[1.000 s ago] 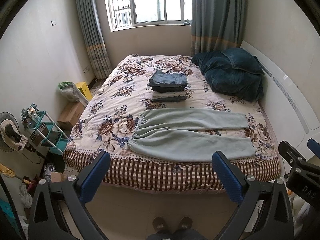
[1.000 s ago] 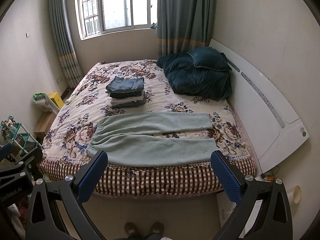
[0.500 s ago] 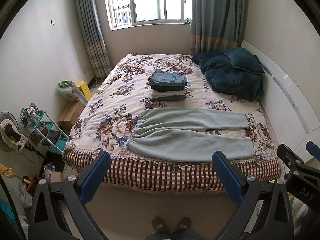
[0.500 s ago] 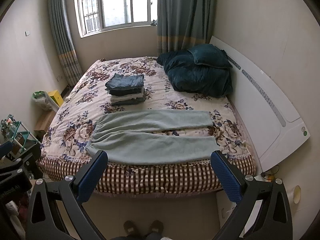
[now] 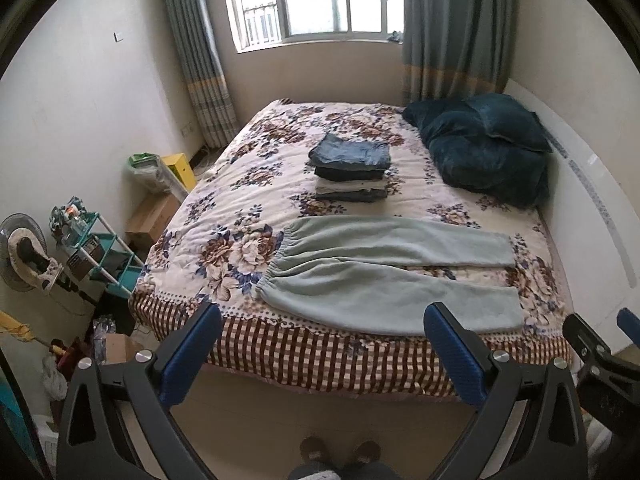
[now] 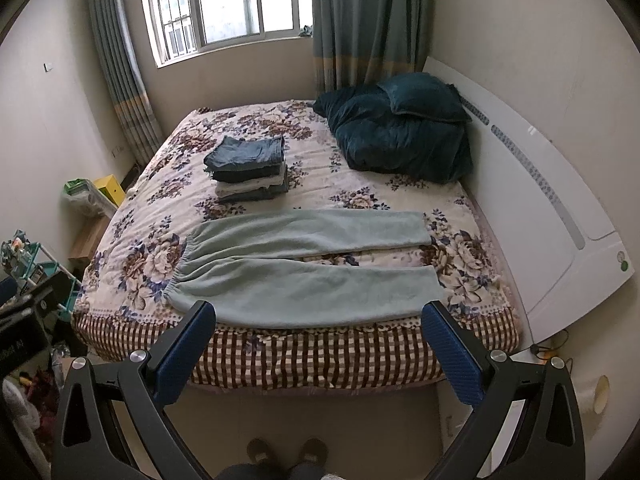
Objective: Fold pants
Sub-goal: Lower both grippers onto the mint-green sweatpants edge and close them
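Pale green pants [image 5: 384, 276] lie flat across the near part of the flowered bed [image 5: 240, 184], waistband to the left, legs spread to the right. They also show in the right wrist view [image 6: 304, 272]. My left gripper [image 5: 320, 352] is open and empty, held above the floor in front of the bed's near edge. My right gripper [image 6: 320, 350] is open and empty too, equally short of the bed. Neither touches the pants.
A stack of folded clothes [image 5: 352, 168] sits mid-bed behind the pants. A dark teal duvet and pillow [image 5: 488, 152] lie at the far right by the white headboard [image 6: 560, 208]. A teal rack [image 5: 100, 256], boxes and a fan crowd the floor at left.
Both grippers have edged a little closer to the bed and tilted slightly; the pants and the rest have not moved.
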### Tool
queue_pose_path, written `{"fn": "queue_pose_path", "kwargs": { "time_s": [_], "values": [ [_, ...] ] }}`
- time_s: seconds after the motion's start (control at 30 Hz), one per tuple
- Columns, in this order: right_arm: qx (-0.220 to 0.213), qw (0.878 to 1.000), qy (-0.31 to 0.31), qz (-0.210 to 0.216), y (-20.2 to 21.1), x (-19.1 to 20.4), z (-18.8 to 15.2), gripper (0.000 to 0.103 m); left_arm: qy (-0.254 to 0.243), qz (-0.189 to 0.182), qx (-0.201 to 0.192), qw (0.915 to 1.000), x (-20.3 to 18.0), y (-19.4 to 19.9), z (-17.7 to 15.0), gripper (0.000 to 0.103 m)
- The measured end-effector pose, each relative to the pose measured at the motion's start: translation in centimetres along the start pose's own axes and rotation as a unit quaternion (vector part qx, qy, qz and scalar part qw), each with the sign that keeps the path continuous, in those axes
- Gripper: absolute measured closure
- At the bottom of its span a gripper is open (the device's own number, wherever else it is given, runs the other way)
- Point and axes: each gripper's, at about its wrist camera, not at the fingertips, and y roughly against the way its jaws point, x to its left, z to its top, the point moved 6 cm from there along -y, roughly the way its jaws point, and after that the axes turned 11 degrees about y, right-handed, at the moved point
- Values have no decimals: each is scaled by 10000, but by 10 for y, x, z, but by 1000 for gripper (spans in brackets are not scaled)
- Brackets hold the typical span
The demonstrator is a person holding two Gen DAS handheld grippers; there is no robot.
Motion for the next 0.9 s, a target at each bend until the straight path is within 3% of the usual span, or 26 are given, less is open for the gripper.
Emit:
{"fn": "queue_pose_path", "kwargs": {
  "time_s": [0.2, 0.37, 0.73, 0.9],
  "values": [
    [270, 9996, -34, 94, -68, -13, 16, 0, -29, 289, 226, 9993, -15, -60, 11, 0],
    [550, 9981, -107, -238, -147, -21, 31, 0, -230, 390, 500, 9977, -35, -128, 22, 0],
    [1580, 9836, -540, -686, -352, -35, 86, 0, -711, 249, 1309, 9885, -76, -314, 80, 0],
    [1804, 9787, -505, -838, -441, -28, 111, 0, -826, 251, 1661, 9823, -91, -411, 101, 0]
  ]
}}
